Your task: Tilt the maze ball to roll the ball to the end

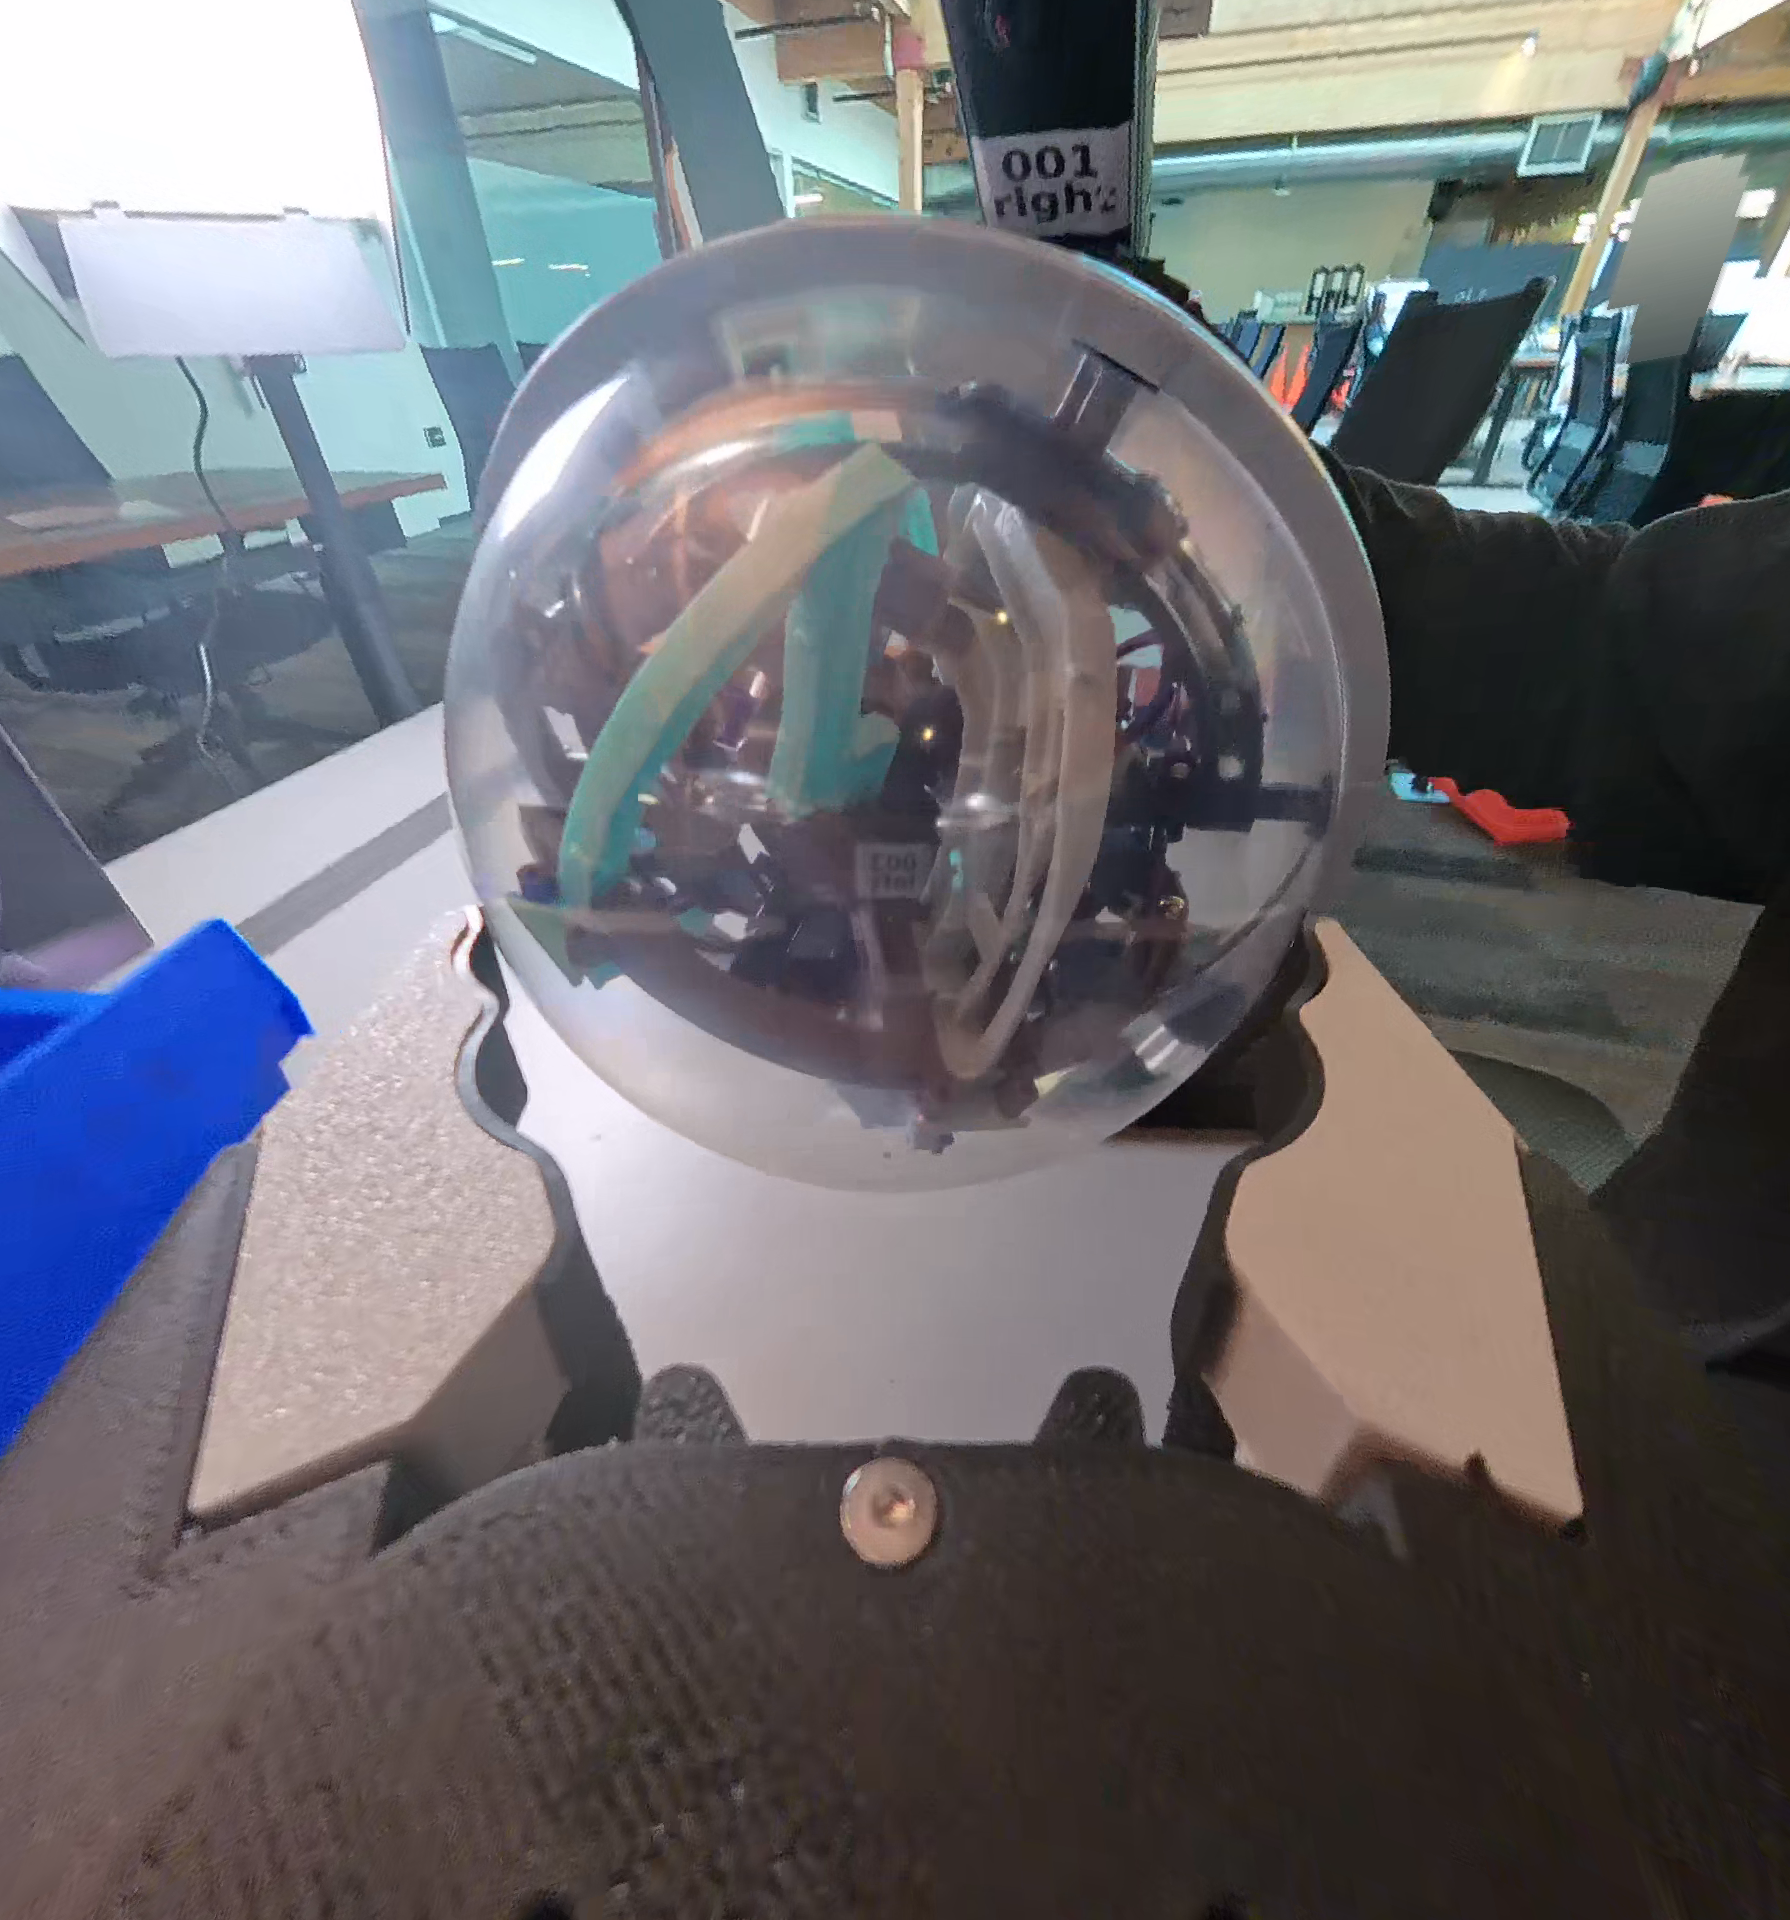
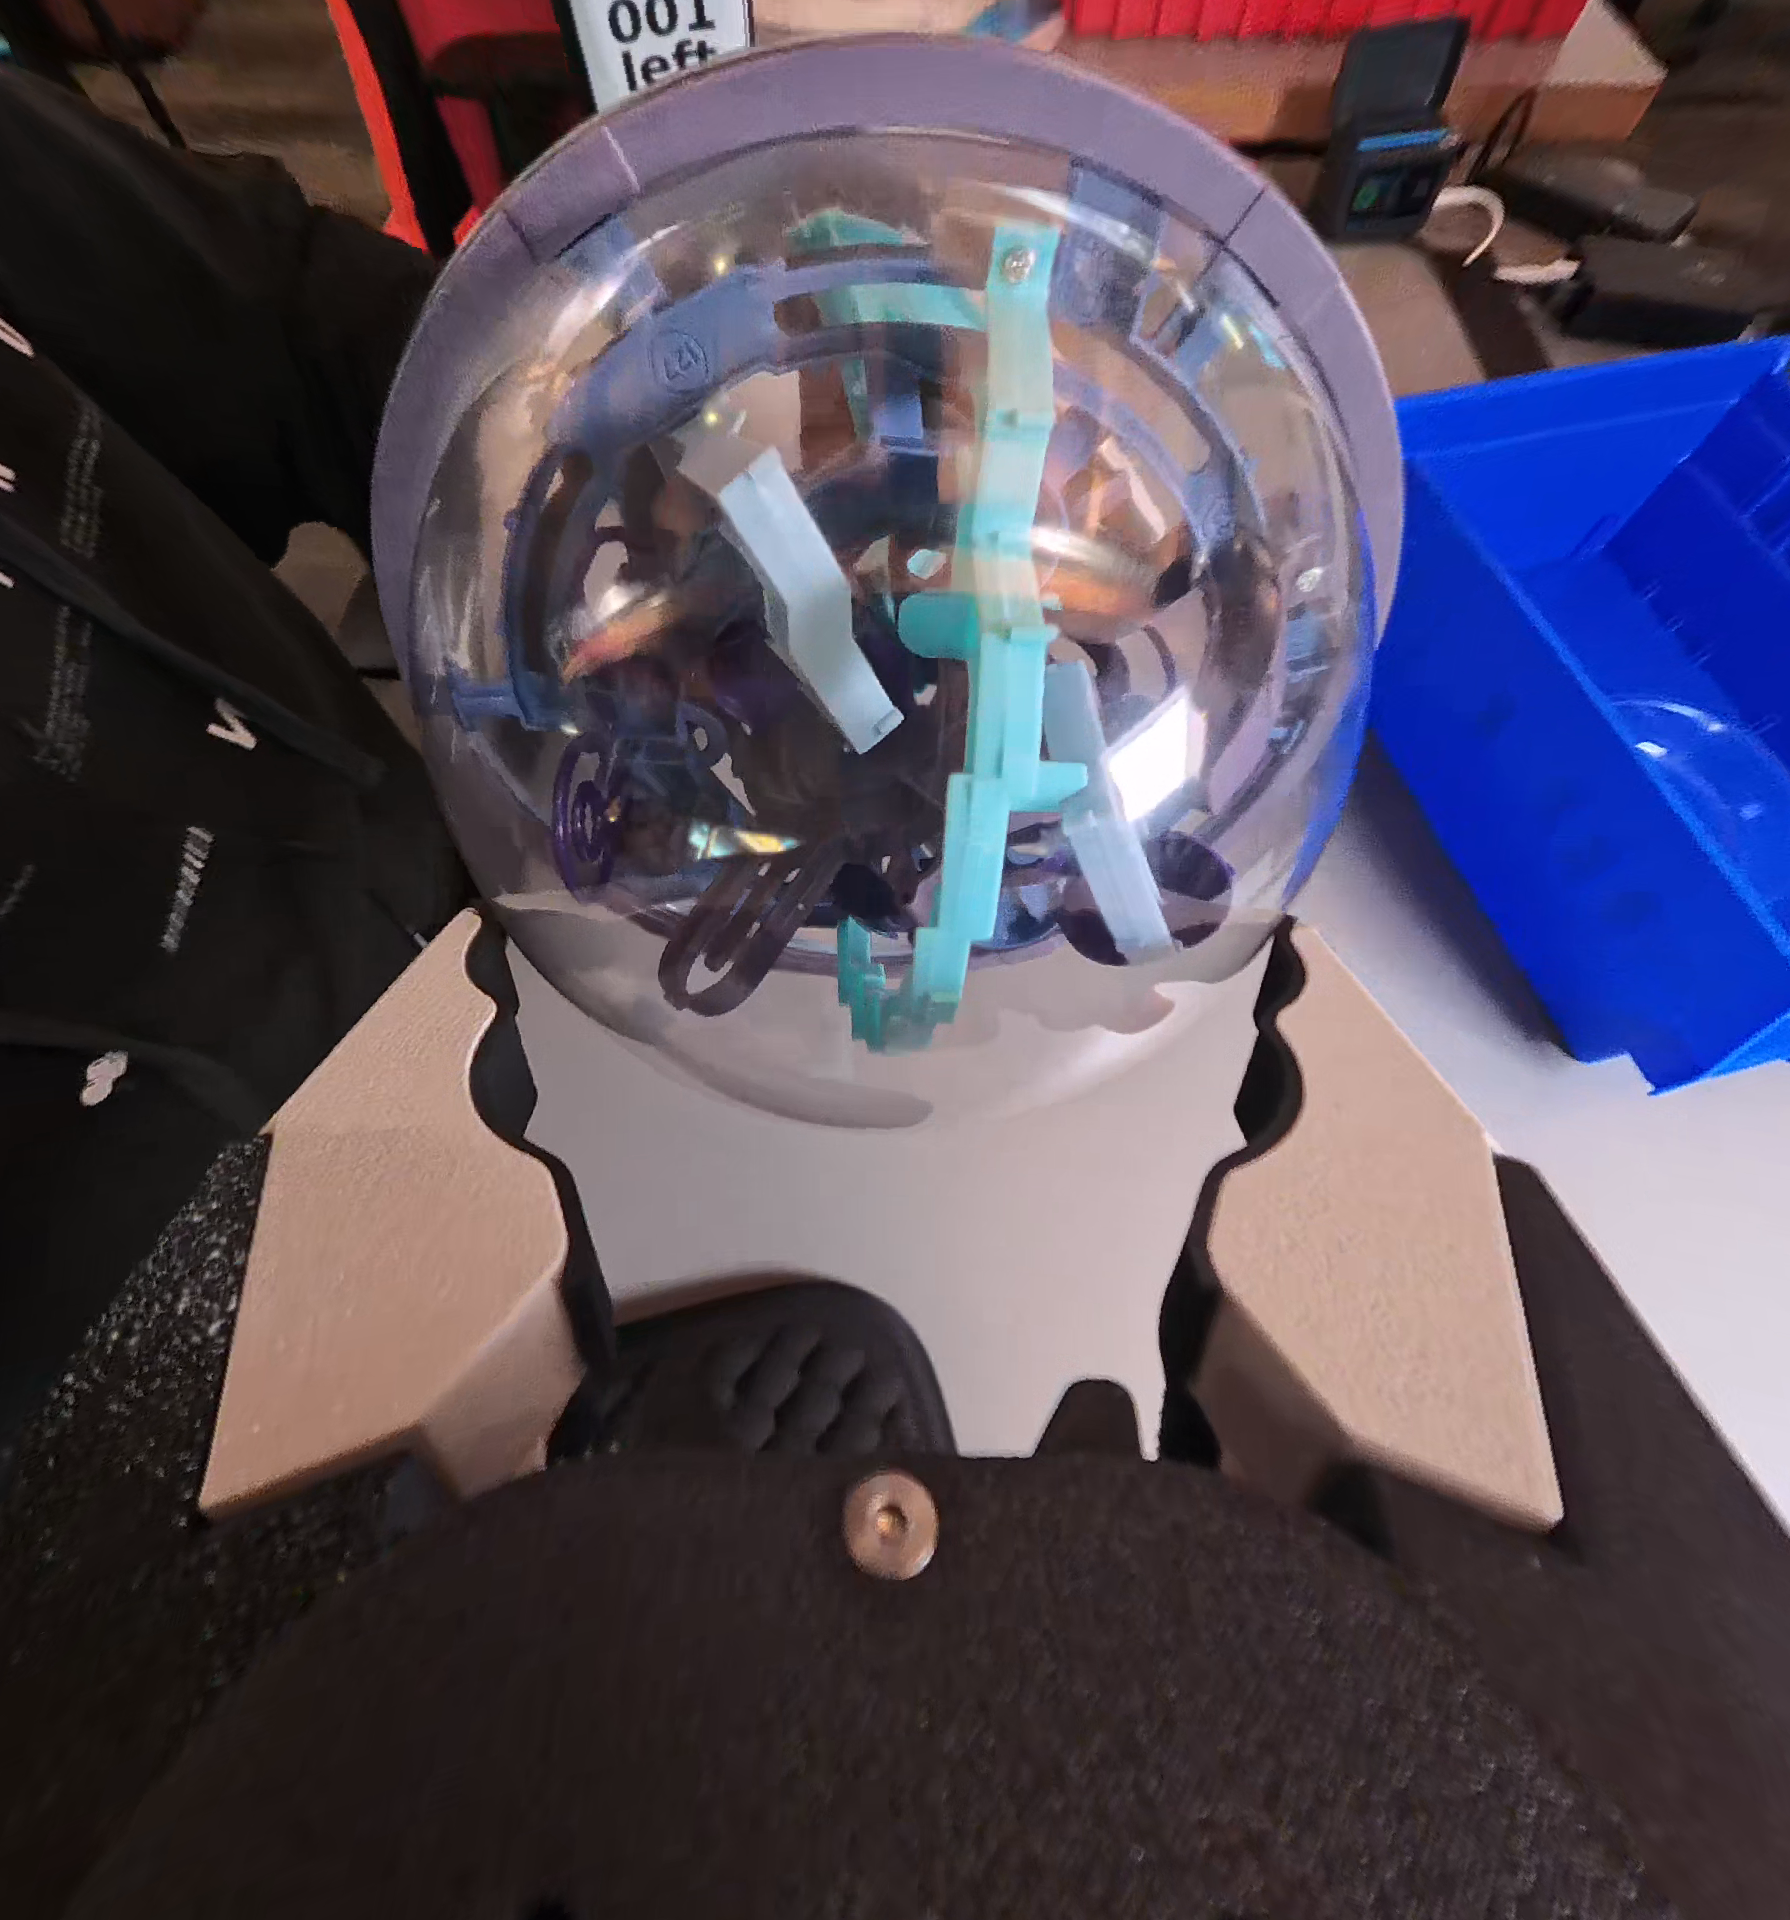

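Maze ball [image 1: 912, 707] raised above white bench [image 1: 247, 831], clamped between both tongs from opposite sides. Left tongs [image 1: 896, 935] spread wide, pads [image 1: 486, 997] against sphere. Right tongs [image 2: 886, 935] likewise, pads [image 2: 1275, 997] against sphere. Blue bin [image 2: 1618, 748] at bench edge beside ball.

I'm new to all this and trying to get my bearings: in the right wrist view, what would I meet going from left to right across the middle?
Person's black sleeve → clear maze ball with coloured tracks inside → blue bin on the white table.
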Demonstrator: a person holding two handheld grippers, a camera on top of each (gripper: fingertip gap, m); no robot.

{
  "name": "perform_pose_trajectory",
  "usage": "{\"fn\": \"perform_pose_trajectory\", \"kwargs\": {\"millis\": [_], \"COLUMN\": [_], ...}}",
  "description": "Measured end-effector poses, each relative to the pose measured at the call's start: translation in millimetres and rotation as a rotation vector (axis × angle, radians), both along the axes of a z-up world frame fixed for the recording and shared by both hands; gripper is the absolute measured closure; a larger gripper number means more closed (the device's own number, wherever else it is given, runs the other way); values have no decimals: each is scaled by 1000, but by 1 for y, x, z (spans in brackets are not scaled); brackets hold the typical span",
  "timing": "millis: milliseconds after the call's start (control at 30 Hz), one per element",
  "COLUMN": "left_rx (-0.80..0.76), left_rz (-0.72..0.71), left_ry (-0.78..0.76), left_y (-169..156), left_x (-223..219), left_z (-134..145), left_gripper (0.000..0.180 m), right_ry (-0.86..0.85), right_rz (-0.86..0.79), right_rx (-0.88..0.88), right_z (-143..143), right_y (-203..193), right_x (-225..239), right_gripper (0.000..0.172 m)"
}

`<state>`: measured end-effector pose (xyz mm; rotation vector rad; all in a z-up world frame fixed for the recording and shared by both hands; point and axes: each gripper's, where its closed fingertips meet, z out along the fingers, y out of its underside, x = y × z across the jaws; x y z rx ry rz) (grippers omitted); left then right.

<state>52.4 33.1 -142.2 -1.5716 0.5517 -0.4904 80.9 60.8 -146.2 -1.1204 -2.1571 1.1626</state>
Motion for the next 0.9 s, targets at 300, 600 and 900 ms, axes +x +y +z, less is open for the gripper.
{"fn": "perform_pose_trajectory", "kwargs": {"millis": [300,600,900], "left_rx": [-123,-270,-402], "left_rz": [63,112,99], "left_ry": [-253,-405,-477], "left_y": [-9,-27,-34], "left_x": [20,30,7], "left_z": [-33,-57,-63], "left_gripper": [38,38,38], "right_ry": [-207,-357,-408], "right_rz": [63,99,65], "right_rx": [-75,-269,-579], "right_z": [-13,-46,-79], "right_y": [-7,-23,-40], "right_x": [11,21,15], "right_gripper": [35,34,36]}}
